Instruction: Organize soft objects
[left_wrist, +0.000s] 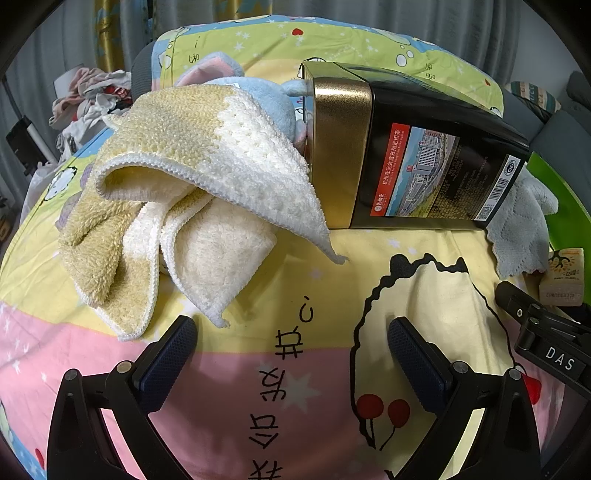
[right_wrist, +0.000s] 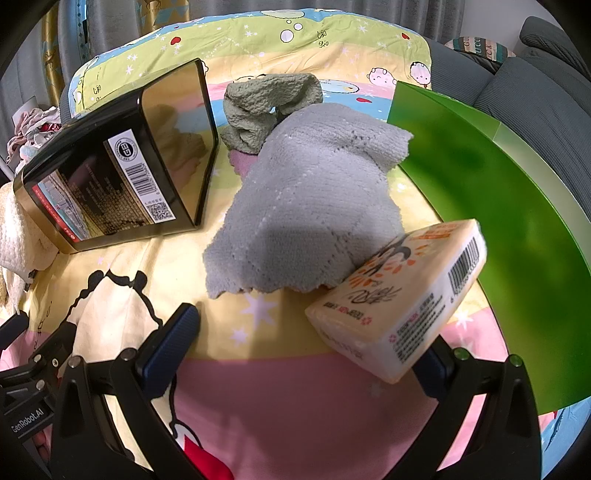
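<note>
A crumpled yellow-and-white towel (left_wrist: 184, 206) lies on the cartoon bedsheet (left_wrist: 314, 280), just beyond my left gripper (left_wrist: 291, 354), which is open with nothing between its fingers. A blue plush toy (left_wrist: 236, 85) peeks out behind the towel. A grey knitted cloth (right_wrist: 306, 206) lies ahead of my right gripper (right_wrist: 303, 350), which is open. A sage-green cloth (right_wrist: 266, 107) is bunched up behind the grey one. A tissue pack (right_wrist: 399, 302) rests tilted on the grey cloth's near edge and covers my right gripper's right finger.
A black-and-gold tin (left_wrist: 406, 155) lies on its side between the towel and the grey cloth (left_wrist: 524, 221). A green board (right_wrist: 498, 206) leans along the right. A clothes pile (left_wrist: 92, 96) sits at the far left, and grey sofa cushions (right_wrist: 535, 74) stand behind.
</note>
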